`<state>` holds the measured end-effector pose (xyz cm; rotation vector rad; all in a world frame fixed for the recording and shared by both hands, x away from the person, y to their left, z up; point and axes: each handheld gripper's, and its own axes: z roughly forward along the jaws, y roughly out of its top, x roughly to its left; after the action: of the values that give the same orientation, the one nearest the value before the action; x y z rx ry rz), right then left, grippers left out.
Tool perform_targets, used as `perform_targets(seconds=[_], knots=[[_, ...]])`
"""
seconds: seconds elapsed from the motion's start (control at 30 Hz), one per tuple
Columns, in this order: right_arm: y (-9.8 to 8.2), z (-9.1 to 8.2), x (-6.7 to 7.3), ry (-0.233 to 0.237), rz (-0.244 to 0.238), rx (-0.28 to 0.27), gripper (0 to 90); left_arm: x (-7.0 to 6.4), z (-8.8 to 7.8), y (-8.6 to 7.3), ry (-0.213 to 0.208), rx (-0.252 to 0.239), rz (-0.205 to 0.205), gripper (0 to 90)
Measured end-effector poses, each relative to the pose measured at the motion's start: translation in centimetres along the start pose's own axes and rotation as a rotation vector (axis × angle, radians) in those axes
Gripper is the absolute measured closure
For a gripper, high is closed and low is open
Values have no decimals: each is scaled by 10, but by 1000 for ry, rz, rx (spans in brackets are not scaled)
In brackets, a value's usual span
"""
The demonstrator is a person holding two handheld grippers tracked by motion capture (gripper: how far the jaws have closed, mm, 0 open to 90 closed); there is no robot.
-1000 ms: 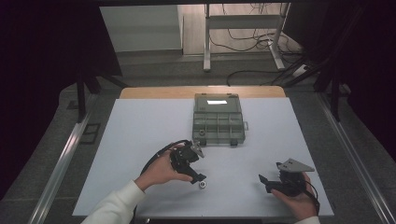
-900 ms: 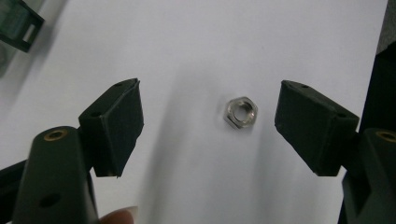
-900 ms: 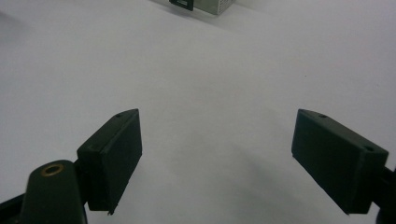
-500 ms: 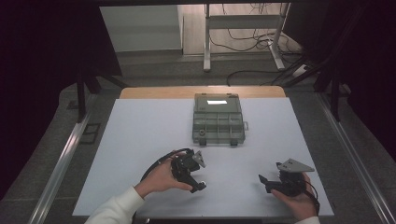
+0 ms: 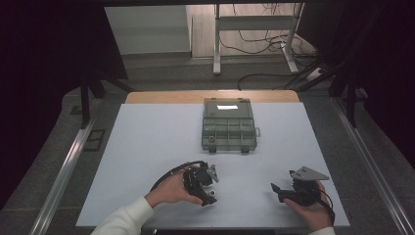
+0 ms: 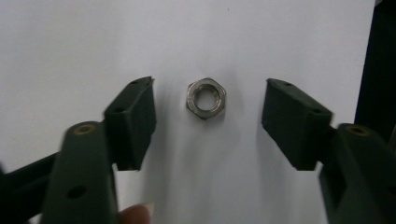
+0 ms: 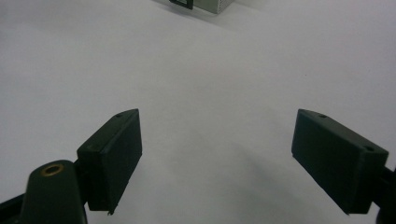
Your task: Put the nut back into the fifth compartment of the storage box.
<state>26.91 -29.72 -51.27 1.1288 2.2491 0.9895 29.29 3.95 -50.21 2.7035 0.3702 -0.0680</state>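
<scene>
Hex nut flat, hole upward, between closing, untouching jaws of left tool.

One hex nut, one compartment box, two grippers, one table

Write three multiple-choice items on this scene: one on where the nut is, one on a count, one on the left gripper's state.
1. Where does the nut lie?
A. in the box
B. on the table between the left gripper's jaws
C. in the right gripper

2. How many nuts lie between the left jaws?
A. one
B. two
C. three

3. How does the left gripper stand?
A. clamped on the nut
B. open, jaws clear of the nut
C. fully shut, holding nothing

Key: 1 B, it rests on the white table, far from the box. 2 A, a single hex nut shows. 3 B, gaps show on both sides of the nut, though the jaws have just been closing.
</scene>
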Motion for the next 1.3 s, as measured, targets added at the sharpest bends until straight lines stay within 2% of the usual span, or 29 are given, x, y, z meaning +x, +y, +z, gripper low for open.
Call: perform_targets(seconds=[0.23,0.4,0.47,0.67,0.8,1.0,1.17,1.3], knots=[[0,0,0,-1,0,0,164,3,6,2,4,35,14,505],[0,0,0,0,0,2,164,6,6,5,18,40,8,635],[0,0,0,0,0,2,164,5,6,5,26,40,17,689],[0,0,0,-1,1,3,164,4,6,6,36,49,36,701],[0,0,0,-3,1,1,164,6,3,8,58,46,26,701],[0,0,0,-1,1,3,164,25,-22,14,82,-20,-14,701],[0,1,-1,-1,4,4,164,50,-43,21,98,-61,-67,701],[0,1,-2,-4,2,3,165,71,-53,28,129,-81,-97,701]])
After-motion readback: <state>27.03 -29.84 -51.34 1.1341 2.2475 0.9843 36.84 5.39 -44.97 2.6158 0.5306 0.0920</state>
